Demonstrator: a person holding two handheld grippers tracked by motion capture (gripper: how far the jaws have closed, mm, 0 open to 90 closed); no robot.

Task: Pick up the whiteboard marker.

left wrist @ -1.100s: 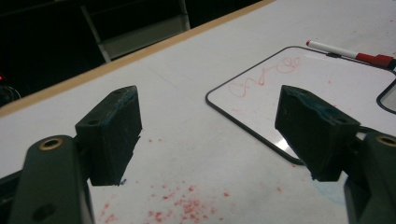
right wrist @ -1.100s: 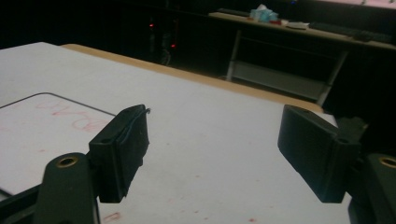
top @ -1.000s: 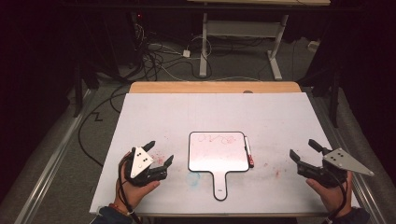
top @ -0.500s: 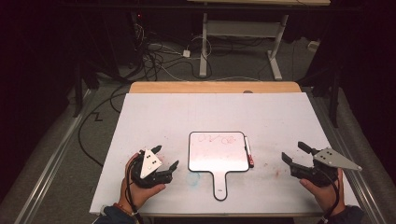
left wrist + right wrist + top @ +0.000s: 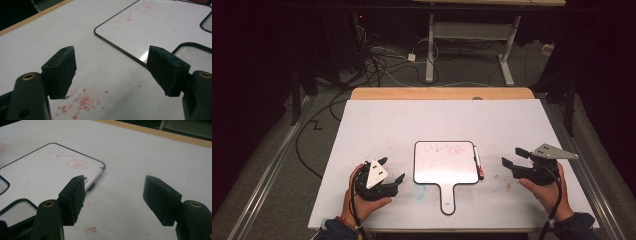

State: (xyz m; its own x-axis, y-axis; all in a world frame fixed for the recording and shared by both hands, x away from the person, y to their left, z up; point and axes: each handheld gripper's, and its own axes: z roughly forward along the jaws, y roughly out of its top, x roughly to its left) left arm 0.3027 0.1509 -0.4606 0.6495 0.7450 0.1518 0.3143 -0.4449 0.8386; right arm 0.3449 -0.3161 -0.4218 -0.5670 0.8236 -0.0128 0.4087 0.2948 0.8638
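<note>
A small whiteboard (image 5: pixel 445 162) with a handle lies mid-table, a red scribble near its top. A white marker (image 5: pixel 478 162) with a red cap lies along its right edge. My left gripper (image 5: pixel 392 168) hovers just left of the board, open and empty; in the left gripper view (image 5: pixel 110 65) the whiteboard (image 5: pixel 155 25) lies ahead to the right. My right gripper (image 5: pixel 512 156) is right of the marker, open with nothing between its fingers; its jaws have just been closing a little. In the right gripper view (image 5: pixel 115 187) the marker (image 5: pixel 93 177) lies beyond the left finger, beside the whiteboard (image 5: pixel 50 170).
The white table sheet (image 5: pixel 437 120) carries red smudges and crumbs (image 5: pixel 82 102) near the left gripper. A wooden strip (image 5: pixel 442 93) runs along the far edge. Cables (image 5: pixel 382 65) and a desk frame (image 5: pixel 472 35) stand on the floor beyond.
My right gripper has moved left toward the marker and the whiteboard, its jaws slightly narrower. The left gripper has stayed in place, tilting a little.
</note>
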